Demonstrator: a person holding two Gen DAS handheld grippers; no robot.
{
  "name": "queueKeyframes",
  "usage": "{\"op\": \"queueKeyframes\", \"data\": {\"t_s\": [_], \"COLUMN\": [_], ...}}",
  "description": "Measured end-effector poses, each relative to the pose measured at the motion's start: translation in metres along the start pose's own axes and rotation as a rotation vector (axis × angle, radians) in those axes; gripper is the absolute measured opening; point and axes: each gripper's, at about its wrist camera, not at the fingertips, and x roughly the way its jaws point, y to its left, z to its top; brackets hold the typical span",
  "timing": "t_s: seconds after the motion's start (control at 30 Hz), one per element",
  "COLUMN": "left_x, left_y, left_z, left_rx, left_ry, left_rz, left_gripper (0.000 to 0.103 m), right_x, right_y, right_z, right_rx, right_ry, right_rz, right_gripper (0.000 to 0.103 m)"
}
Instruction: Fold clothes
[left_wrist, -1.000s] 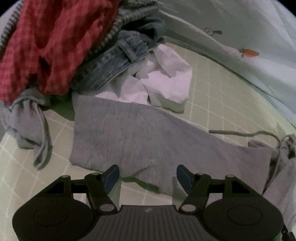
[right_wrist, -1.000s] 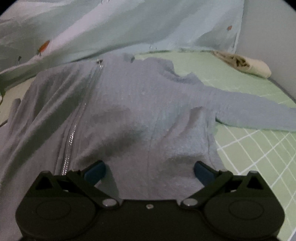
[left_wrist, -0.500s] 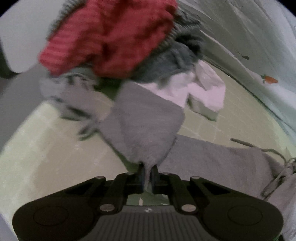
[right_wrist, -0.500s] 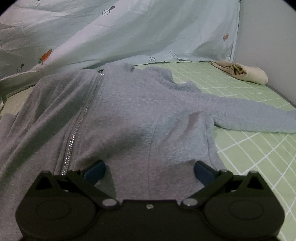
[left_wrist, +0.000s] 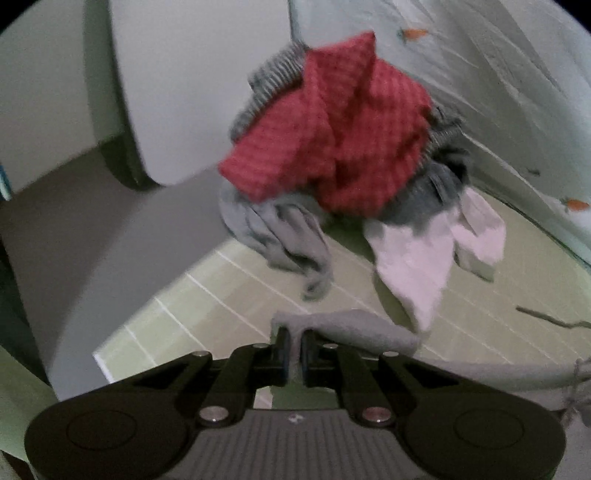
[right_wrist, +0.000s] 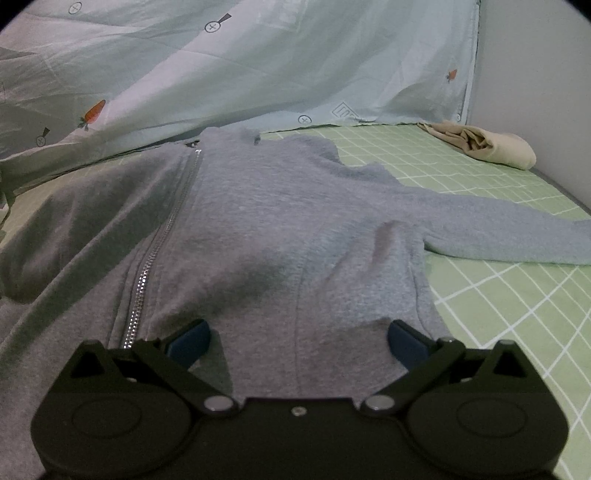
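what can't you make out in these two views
- Left wrist view: clothes pile smeared by motion blur; garment types unclear.
- Left wrist view: grey sleeve beyond the left gripper runs off the right edge.
- Right wrist view: grey hoodie hem hidden behind the right gripper.

A bed with a green grid-patterned sheet (right_wrist: 517, 295) is carrying 1 grey zip hoodie (right_wrist: 277, 229) lying flat, a folded beige cloth (right_wrist: 484, 144), and a heaped clothes pile (left_wrist: 343, 147).

Left gripper (left_wrist: 293, 349) black with ribbed grey housing, silver pivot screws, small logo, right gripper (right_wrist: 297, 341) matte black, blue finger pads (right_wrist: 404, 343), round side discs
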Motion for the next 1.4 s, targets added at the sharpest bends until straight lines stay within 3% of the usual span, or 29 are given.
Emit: {"op": "queueKeyframes", "data": {"t_s": [0.2,0.23,0.33,0.53,0.67,0.7,0.73,0.77,0.8,0.9,1.0,1.13,1.23,1.3,1.33,1.4], "left_x": [0.003,0.0,-0.013,-0.04,-0.059,-0.064,-0.068,-0.072,-0.075,-0.084,-0.093,-0.098,-0.103,-0.105,-0.104,-0.102], "left_y": [0.002,0.0,-0.011,-0.054,-0.086,-0.095,-0.102,-0.111,-0.119,-0.141,-0.161,-0.183,-0.199,-0.21,-0.215,-0.225], "left_z": [-0.007,-0.009,-0.012,-0.035,-0.053,-0.057,-0.06,-0.064,-0.067,-0.076,-0.081,-0.085,-0.089,-0.09,-0.089,-0.086], "left_rx": [-0.036,-0.03,-0.012,0.048,0.098,0.123,0.141,0.158,0.169,0.19,0.205,0.215,0.223,0.229,0.234,0.246], "left_ry": [0.053,0.045,0.03,0.046,0.07,0.066,0.064,0.064,0.066,0.066,0.056,0.053,0.05,0.049,0.049,0.049], "left_rz": [0.047,0.047,-0.021,-0.092,-0.132,-0.139,-0.147,-0.157,-0.166,-0.183,-0.193,-0.199,-0.204,-0.207,-0.207,-0.206], "left_gripper": [0.023,0.03,0.04,0.045,0.045,0.045,0.045,0.045,0.045,0.045,0.045,0.045,0.045,0.045,0.045,0.046], "right_x": [0.0,0.0,-0.002,-0.011,-0.012,-0.014,-0.016,-0.019,-0.021,-0.025,-0.024,-0.018,-0.011,-0.009,-0.011,-0.012], "right_y": [-0.004,-0.006,-0.014,-0.046,-0.077,-0.079,-0.08,-0.079,-0.079,-0.082,-0.106,-0.148,-0.162,-0.164,-0.163,-0.16], "right_z": [0.002,0.003,0.013,0.013,0.009,0.008,0.008,0.01,0.012,0.016,0.02,0.029,0.043,0.054,0.06,0.073], "right_rx": [-0.009,-0.018,-0.045,-0.105,-0.036,-0.053,-0.086,-0.126,-0.152,-0.215,-0.206,-0.166,-0.155,-0.16,-0.163,-0.172], "right_ry": [0.007,0.018,0.088,0.132,0.19,0.186,0.173,0.16,0.161,0.177,0.194,0.2,0.243,0.243,0.221,0.174], "right_rz": [0.013,0.023,0.058,0.037,0.121,0.14,0.176,0.207,0.233,0.305,0.315,0.217,0.198,0.191,0.185,0.178], "right_gripper": [0.103,0.103,0.103,0.103,0.1,0.096,0.078,0.047,0.022,0.017,0.017,0.017,0.026,0.051,0.057,0.085]}}
